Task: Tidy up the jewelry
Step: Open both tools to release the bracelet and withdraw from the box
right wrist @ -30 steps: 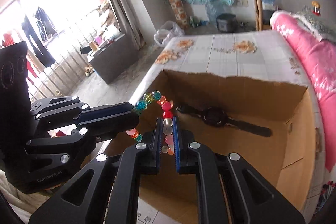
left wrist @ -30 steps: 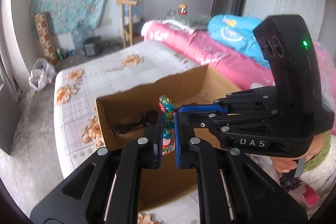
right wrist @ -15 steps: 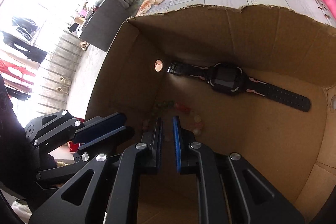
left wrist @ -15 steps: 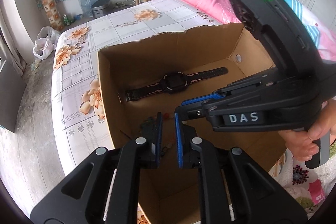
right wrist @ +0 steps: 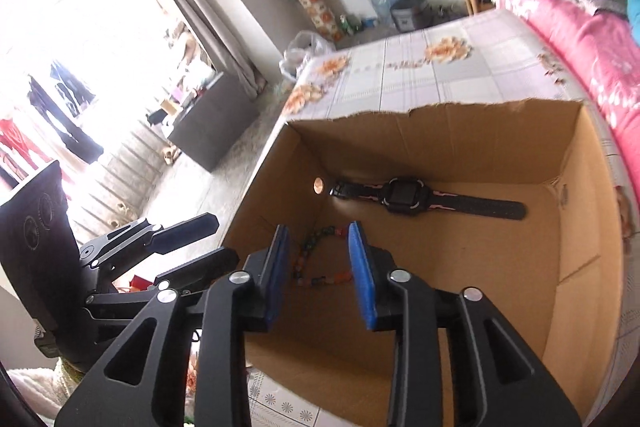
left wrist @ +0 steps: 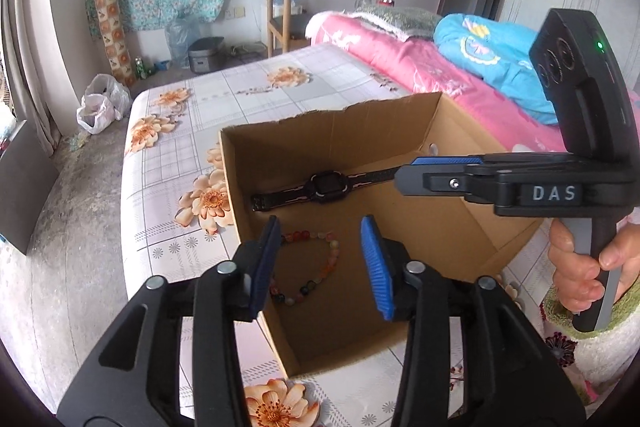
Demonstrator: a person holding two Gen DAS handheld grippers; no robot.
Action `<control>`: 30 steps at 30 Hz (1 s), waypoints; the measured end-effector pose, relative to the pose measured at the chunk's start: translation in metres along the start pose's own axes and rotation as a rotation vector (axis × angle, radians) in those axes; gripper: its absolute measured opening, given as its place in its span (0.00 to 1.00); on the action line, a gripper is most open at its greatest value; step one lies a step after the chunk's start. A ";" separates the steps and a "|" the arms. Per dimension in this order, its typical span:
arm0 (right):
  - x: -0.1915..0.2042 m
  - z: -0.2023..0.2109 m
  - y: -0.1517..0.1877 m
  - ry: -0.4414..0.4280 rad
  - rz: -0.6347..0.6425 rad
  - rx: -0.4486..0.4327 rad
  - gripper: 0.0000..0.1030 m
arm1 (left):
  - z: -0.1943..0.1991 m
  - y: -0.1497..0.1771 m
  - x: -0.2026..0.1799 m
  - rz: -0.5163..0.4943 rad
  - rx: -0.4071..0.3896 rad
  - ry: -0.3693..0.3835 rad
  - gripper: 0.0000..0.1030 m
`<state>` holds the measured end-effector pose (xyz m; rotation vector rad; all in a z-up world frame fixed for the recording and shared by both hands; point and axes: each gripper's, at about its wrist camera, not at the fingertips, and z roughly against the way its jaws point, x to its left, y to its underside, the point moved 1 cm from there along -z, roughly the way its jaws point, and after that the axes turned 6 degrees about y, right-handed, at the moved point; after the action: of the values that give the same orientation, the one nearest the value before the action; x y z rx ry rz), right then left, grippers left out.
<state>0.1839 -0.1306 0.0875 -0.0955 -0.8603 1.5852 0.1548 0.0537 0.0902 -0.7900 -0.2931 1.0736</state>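
A bracelet of coloured beads [left wrist: 334,255] lies flat on the floor of an open cardboard box [left wrist: 328,115], near its left wall. Behind it in the box lies a black wristwatch [left wrist: 324,183]. My left gripper [left wrist: 322,259] hovers over the bracelet; its jaws are opening, with nothing pressed between them. From the right, my right gripper [left wrist: 416,173] reaches over the box. In the right wrist view the bracelet [right wrist: 309,247] shows on the floor of the box [right wrist: 440,111] below the right gripper [right wrist: 316,261], whose jaws are opening and empty. The watch [right wrist: 404,195] lies beyond, and the left gripper [right wrist: 208,243] is at the left.
The box sits on a bed with a flower-print sheet [left wrist: 248,87]. Pink bedding [left wrist: 420,67] and a blue blanket [left wrist: 492,67] lie to the right. A hand [left wrist: 580,267] holds the right gripper's handle. A white plastic bag [left wrist: 100,107] and a wooden chair [left wrist: 280,11] stand on the floor behind.
A second ago both grippers held the bracelet above the box. They dipped into the box, let it go on the floor, opened, and drew back up.
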 end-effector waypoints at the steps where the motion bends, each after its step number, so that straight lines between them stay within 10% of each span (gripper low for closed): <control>1: 0.001 0.007 0.002 0.005 0.003 -0.020 0.37 | 0.005 0.003 -0.003 -0.001 -0.010 0.002 0.46; 9: 0.011 0.050 0.031 0.035 0.042 -0.125 0.59 | 0.028 0.021 -0.020 -0.004 -0.054 0.022 0.66; 30: -0.050 0.029 0.117 0.142 -0.084 0.072 0.52 | -0.018 0.099 -0.067 -0.064 0.109 0.051 0.78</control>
<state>0.0839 -0.1831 0.0215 -0.1174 -0.6876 1.5100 0.0672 0.0118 0.0180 -0.7049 -0.2132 0.9993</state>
